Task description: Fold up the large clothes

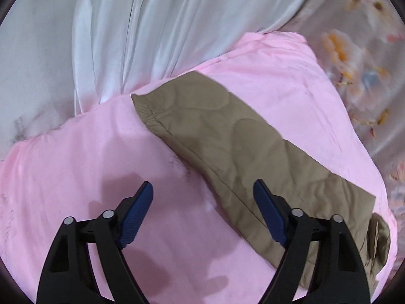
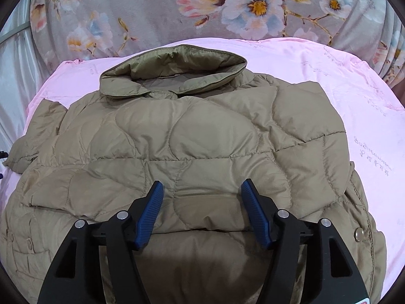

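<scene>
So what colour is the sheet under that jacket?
Pink; the sheet beneath the jacket shows best in the right wrist view.

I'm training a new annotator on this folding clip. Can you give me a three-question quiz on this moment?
1. True or false: the right tongs grip the jacket.
2. What colour is the sheet under the jacket: A white, B pink, C green?
3. Which part of the jacket lies stretched out beyond the left tongs?

Key: 1 false, both tongs are open and hold nothing; 2 B; 3 a sleeve.
</scene>
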